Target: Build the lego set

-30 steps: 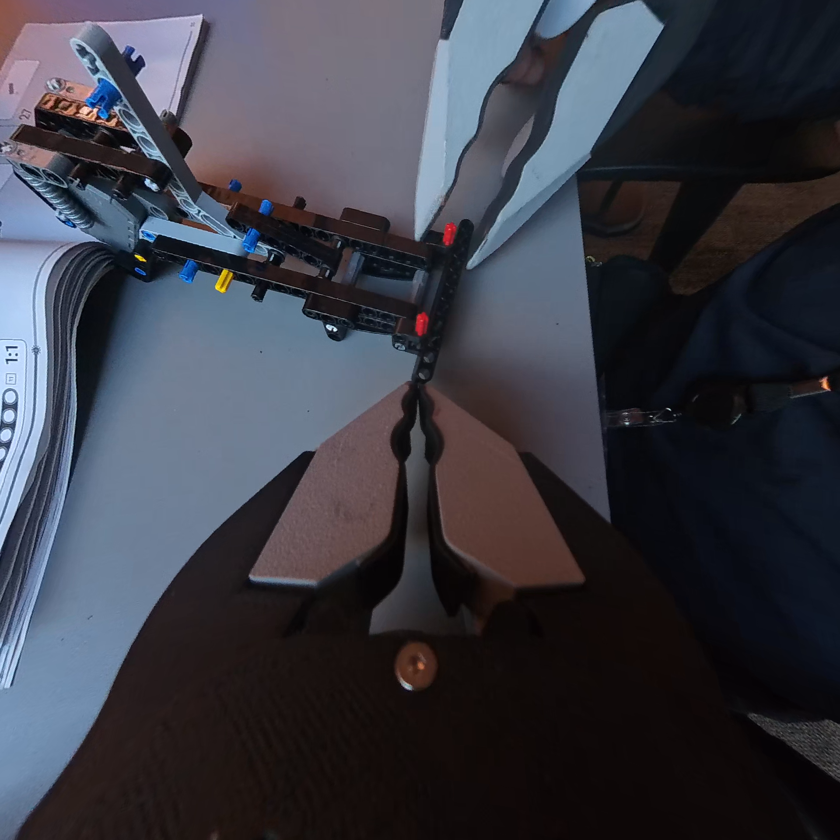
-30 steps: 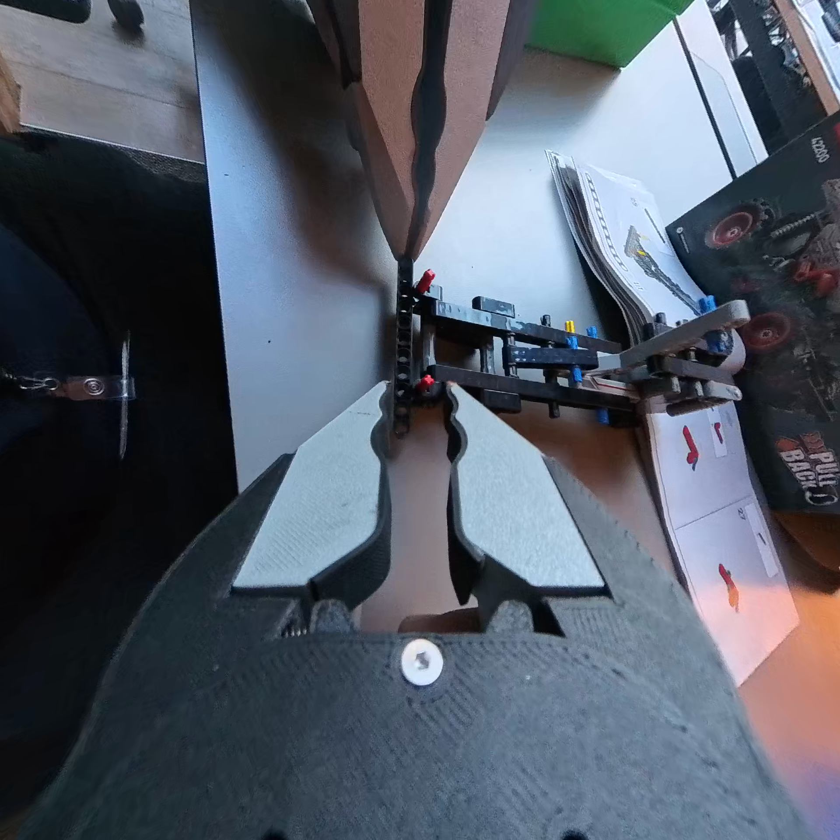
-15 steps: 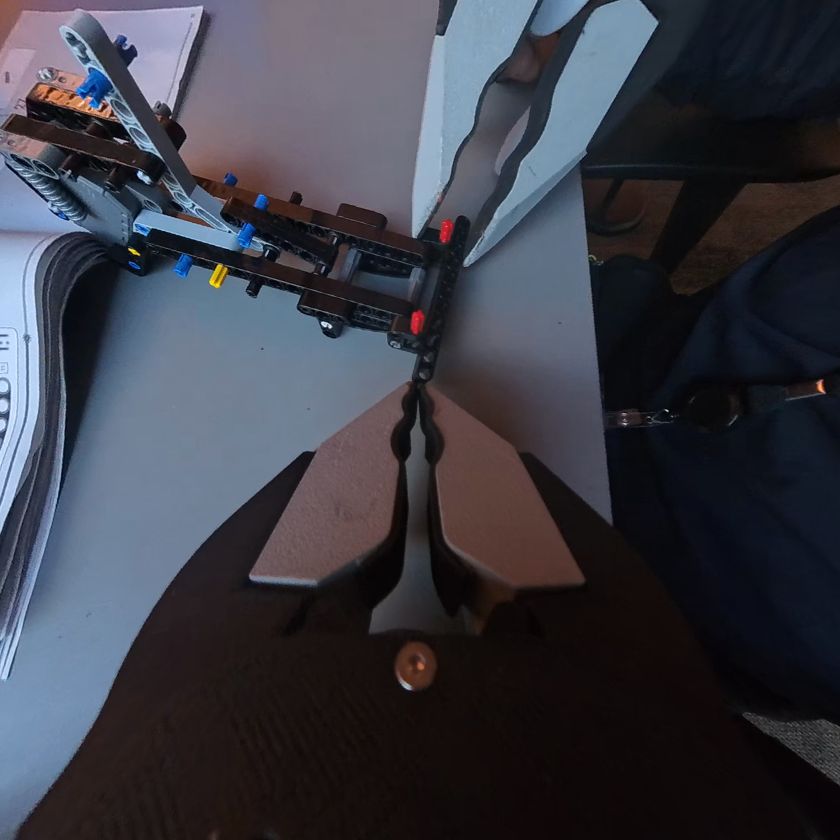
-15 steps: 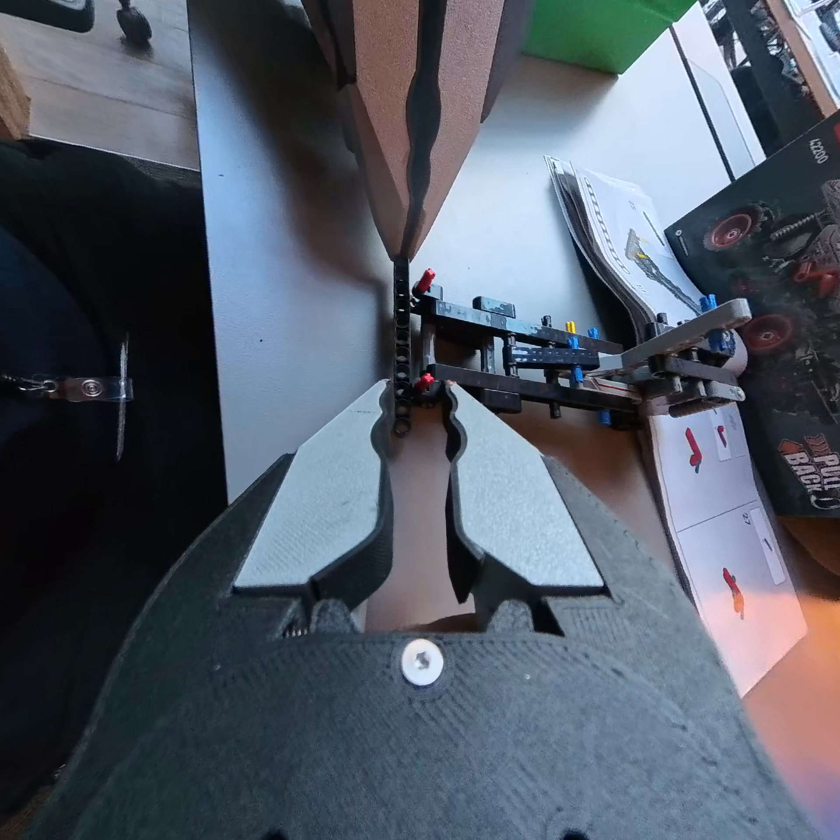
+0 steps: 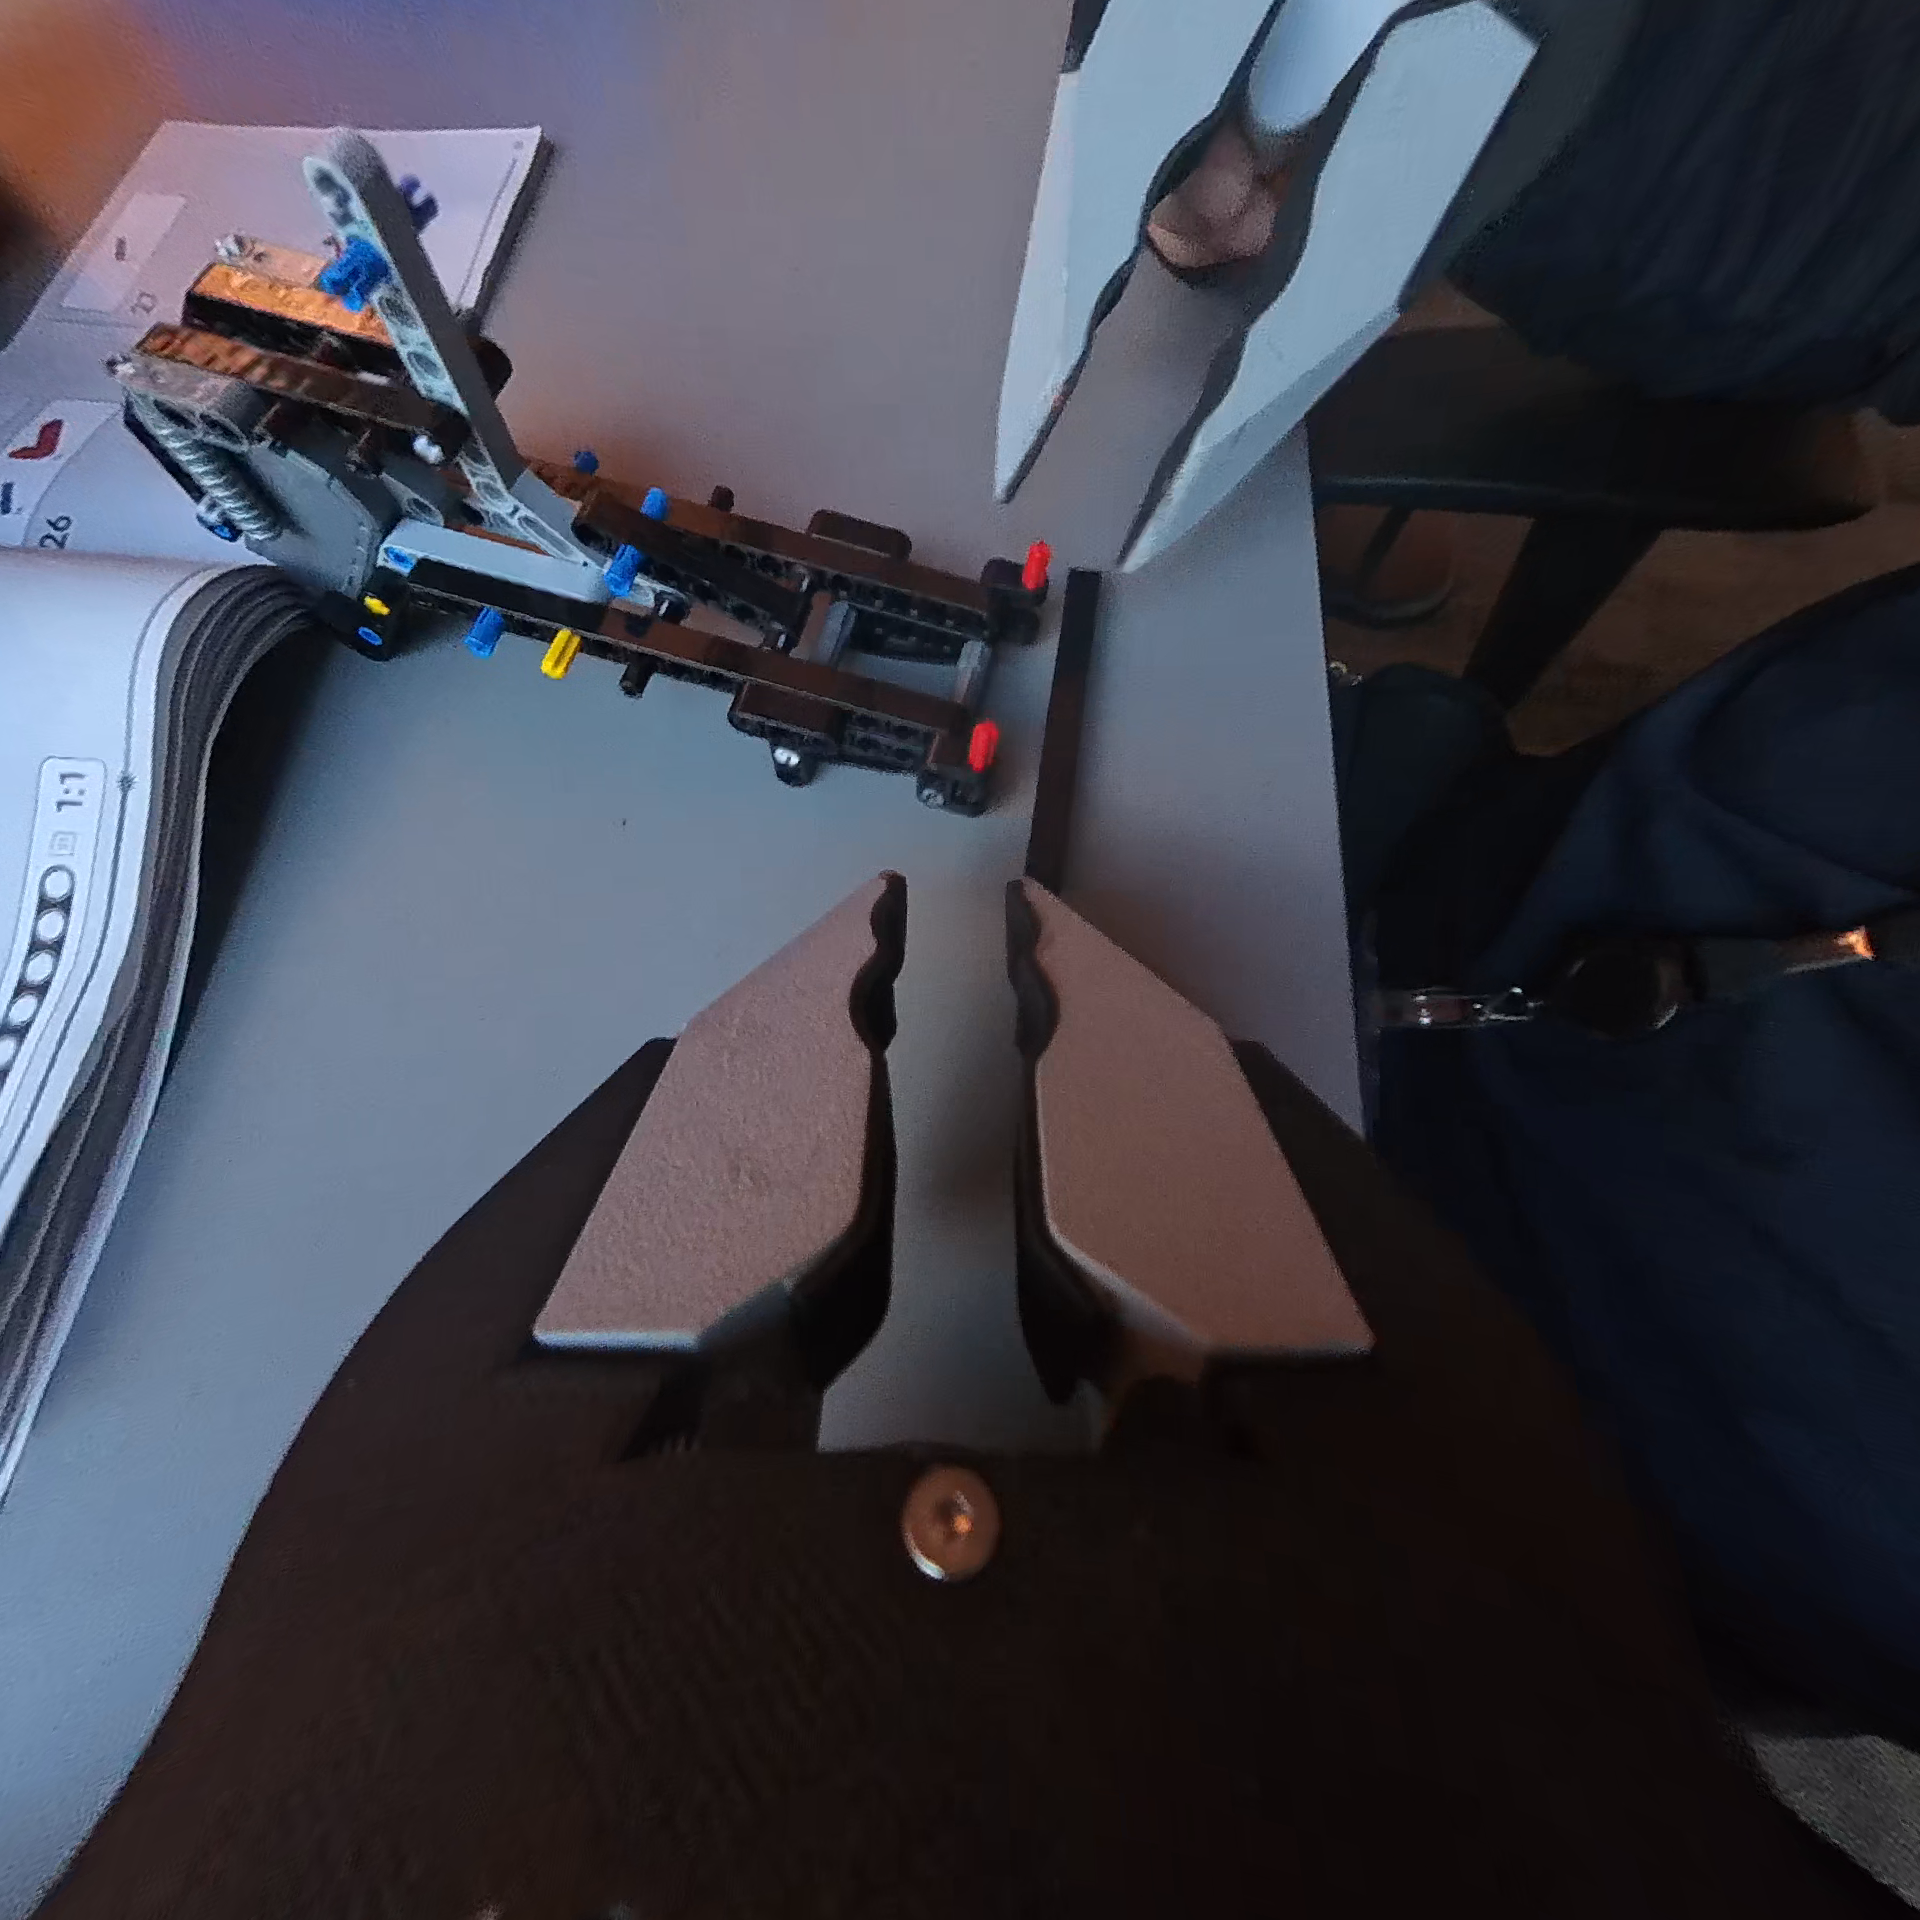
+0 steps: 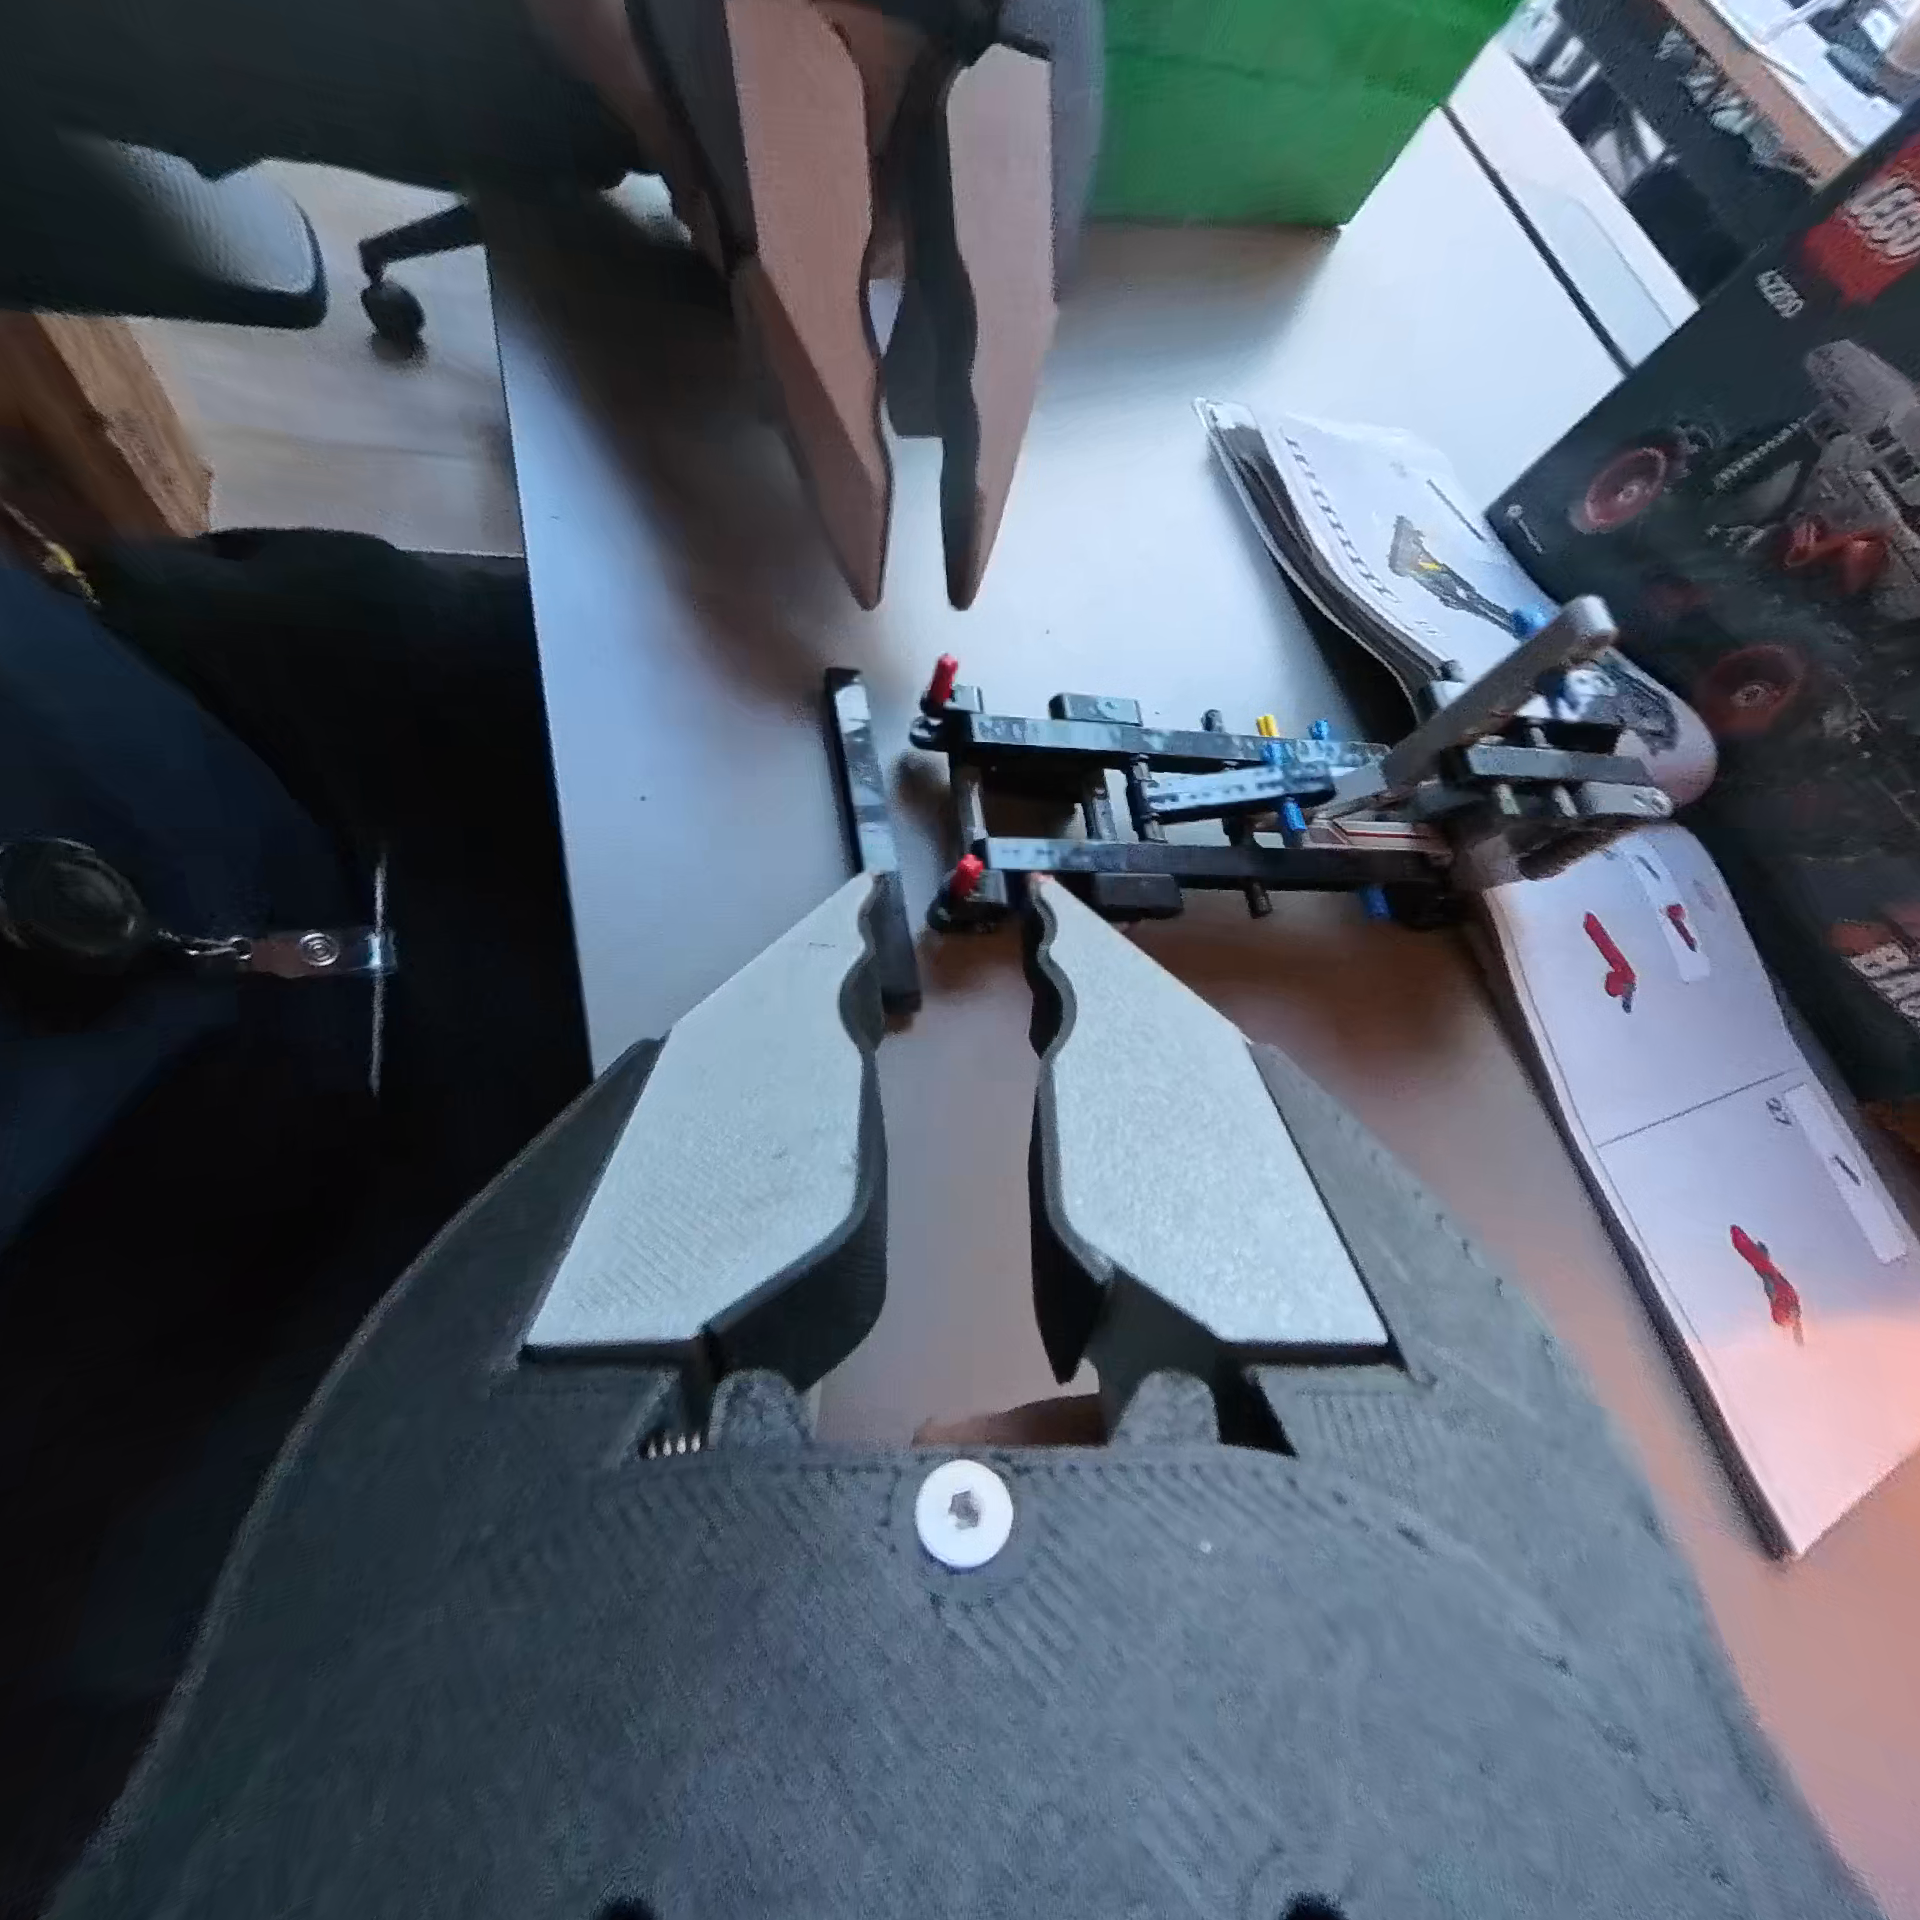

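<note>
The black and grey lego chassis (image 5: 727,613) lies on the grey table (image 5: 520,935), with two red pins (image 5: 1036,566) at its near end. A long black beam (image 5: 1060,717) lies flat on the table just beyond the pins, apart from them. My left gripper (image 5: 954,904) is open and empty, and the beam's end lies beside its right fingertip. My right gripper (image 6: 954,904) is open, and the beam (image 6: 862,779) ends against the inside of its left finger. The chassis (image 6: 1195,810) also shows in the right wrist view. Each gripper shows open in the other's view (image 5: 1070,530) (image 6: 914,603).
An open instruction booklet (image 5: 83,831) (image 6: 1662,1039) lies under the chassis's far end. A dark set box (image 6: 1818,520) stands beyond it and a green object (image 6: 1247,104) is at the back. The table edge (image 5: 1330,831) is close by, with a person in dark clothing (image 5: 1662,1247) beside it. The right gripper is farther from the green object (image 6: 1247,104), some 40 cm, than the left, some 35 cm.
My left gripper has opened and let go of the black beam. The beam has come off the red pins and lies apart from the chassis. Both grippers have drawn back.
</note>
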A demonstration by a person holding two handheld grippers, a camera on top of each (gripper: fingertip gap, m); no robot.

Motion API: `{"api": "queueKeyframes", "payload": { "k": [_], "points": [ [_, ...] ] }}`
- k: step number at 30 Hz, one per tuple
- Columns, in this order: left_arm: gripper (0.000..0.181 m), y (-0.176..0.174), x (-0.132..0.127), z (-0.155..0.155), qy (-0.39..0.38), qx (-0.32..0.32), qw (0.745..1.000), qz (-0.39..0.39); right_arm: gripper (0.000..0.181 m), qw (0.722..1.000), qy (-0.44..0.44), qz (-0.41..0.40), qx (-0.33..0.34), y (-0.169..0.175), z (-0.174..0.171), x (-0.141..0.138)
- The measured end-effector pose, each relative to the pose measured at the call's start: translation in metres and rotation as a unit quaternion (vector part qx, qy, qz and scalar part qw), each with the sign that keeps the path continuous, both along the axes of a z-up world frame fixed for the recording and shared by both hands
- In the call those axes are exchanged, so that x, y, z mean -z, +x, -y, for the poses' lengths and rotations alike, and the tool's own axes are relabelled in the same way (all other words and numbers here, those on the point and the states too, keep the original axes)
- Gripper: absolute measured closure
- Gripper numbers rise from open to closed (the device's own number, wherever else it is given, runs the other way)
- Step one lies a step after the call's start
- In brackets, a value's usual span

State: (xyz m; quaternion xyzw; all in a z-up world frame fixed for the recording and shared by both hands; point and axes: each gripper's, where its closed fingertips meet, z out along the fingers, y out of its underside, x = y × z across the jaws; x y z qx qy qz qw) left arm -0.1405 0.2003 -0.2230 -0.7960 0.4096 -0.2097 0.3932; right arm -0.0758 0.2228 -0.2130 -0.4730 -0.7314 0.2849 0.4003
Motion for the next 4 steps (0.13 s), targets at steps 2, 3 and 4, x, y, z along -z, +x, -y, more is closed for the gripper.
{"api": "queueKeyframes", "payload": {
  "k": [2, 3, 4],
  "points": [
    [0.166, 0.009, -0.001, -0.001, 0.001, 0.005, 1.0, 0.002, 0.159, 1.0, 0.009, -0.001, 0.007, 0.0, -0.006, 0.001],
    [0.165, 0.012, -0.001, -0.002, 0.006, 0.004, 1.0, -0.003, 0.159, 1.0, 0.017, 0.002, 0.007, 0.0, -0.007, 0.003],
    [0.163, 0.014, 0.0, -0.005, 0.013, 0.0, 1.0, -0.011, 0.159, 1.0, 0.028, 0.008, 0.009, 0.0, -0.009, 0.006]
  ]
}}
